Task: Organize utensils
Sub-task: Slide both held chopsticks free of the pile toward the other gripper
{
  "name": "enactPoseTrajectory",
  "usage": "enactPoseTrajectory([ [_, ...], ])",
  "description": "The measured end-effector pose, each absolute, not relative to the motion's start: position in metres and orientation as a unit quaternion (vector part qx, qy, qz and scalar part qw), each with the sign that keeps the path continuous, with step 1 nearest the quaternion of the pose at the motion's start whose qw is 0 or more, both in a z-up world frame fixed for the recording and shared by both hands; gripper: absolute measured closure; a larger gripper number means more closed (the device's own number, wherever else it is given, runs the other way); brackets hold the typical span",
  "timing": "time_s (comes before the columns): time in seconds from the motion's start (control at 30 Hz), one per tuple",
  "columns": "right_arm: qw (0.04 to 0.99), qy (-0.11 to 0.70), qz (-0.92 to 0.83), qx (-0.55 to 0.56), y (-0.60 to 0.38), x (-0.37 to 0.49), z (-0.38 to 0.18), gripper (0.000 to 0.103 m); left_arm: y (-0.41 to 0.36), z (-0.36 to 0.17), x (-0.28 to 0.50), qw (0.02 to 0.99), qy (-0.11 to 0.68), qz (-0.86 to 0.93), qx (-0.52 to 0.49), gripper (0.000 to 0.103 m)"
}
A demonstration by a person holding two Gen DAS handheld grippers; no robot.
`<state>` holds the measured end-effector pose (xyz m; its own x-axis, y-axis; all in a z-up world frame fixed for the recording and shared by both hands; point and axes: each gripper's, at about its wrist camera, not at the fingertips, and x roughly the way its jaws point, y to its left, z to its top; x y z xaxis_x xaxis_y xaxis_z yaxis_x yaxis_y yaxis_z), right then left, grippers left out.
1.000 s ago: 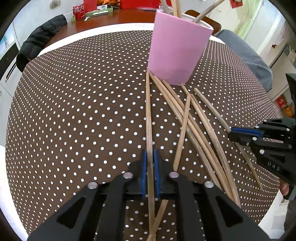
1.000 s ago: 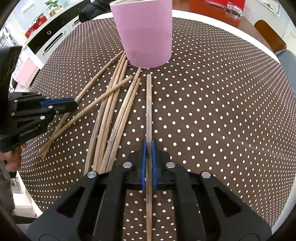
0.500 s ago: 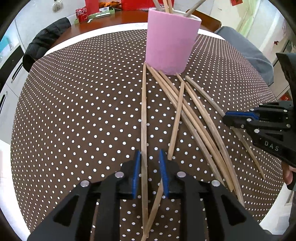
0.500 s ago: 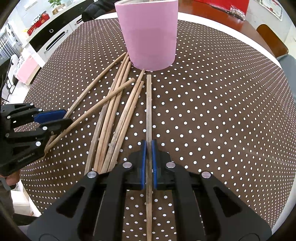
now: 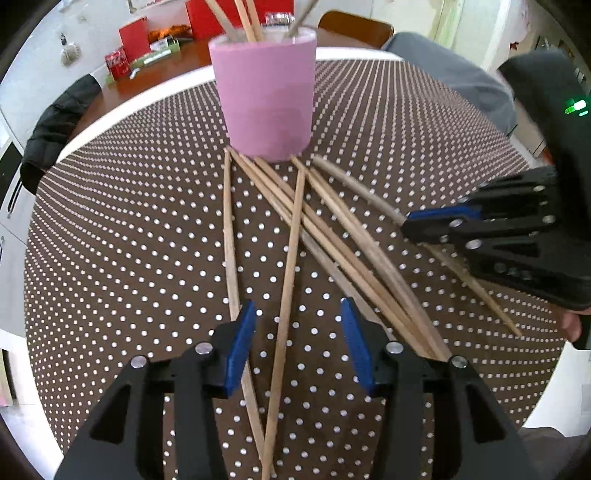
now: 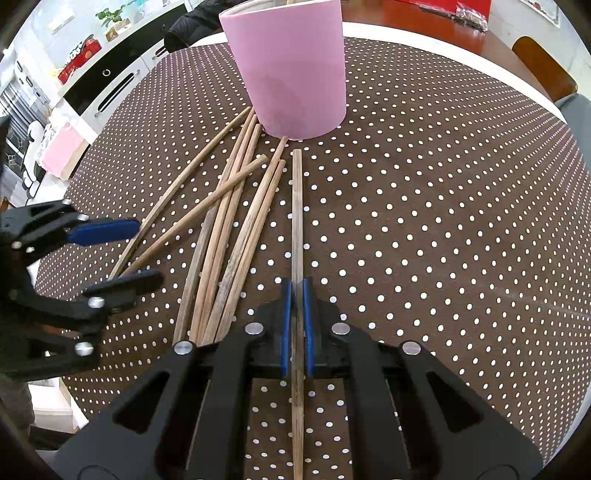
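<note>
A pink cup (image 5: 266,99) (image 6: 291,70) stands on the dotted brown cloth with several chopsticks (image 5: 240,18) upright in it. More loose chopsticks (image 5: 332,240) (image 6: 229,229) fan out from its base. My left gripper (image 5: 297,306) (image 6: 147,251) hovers over them with its jaws opening. One slanted chopstick (image 5: 291,258) lies between the pads, touching neither. Another chopstick (image 5: 229,236) runs under its left finger. My right gripper (image 6: 296,286) (image 5: 406,221) is shut on a single chopstick (image 6: 296,206) that lies flat, pointing at the cup.
The round table's white rim (image 5: 122,103) curves behind the cup. Beyond it are a black jacket (image 5: 55,125), red boxes (image 5: 122,62) and a chair back (image 5: 354,24). A hand (image 5: 570,325) holds the right gripper near the cloth's right edge.
The left gripper has opened and let go of the chopstick it held. It has shifted right and now straddles the neighbouring slanted one. The right gripper has stayed shut on its chopstick.
</note>
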<state>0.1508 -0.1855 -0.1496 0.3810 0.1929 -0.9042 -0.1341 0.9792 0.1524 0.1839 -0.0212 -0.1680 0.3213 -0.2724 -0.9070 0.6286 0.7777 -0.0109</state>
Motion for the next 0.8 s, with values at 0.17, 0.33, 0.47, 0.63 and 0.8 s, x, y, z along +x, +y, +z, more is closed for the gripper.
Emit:
enactPoseTrajectory([
  [0.17, 0.830, 0.548, 0.099, 0.030, -0.185, 0.151, -0.149, 0.096, -0.039, -0.167, 0.177, 0.792, 0.491, -0.304, 0.197, 0.055],
  [0.33, 0.830, 0.548, 0.098, 0.030, -0.186, 0.151, -0.150, 0.096, -0.057, -0.172, 0.180, 0.784, 0.494, -0.318, 0.198, 0.056],
  [0.47, 0.830, 0.549, 0.098, 0.029, -0.186, 0.152, -0.149, 0.096, -0.054, -0.172, 0.187, 0.782, 0.497, -0.324, 0.190, 0.064],
  [0.63, 0.829, 0.549, 0.098, 0.029, -0.185, 0.153, -0.150, 0.096, -0.056, -0.168, 0.184, 0.783, 0.497, -0.331, 0.177, 0.064],
  [0.8, 0.830, 0.549, 0.096, 0.028, -0.185, 0.153, -0.150, 0.096, -0.045, -0.172, 0.191, 0.778, 0.501, -0.331, 0.187, 0.065],
])
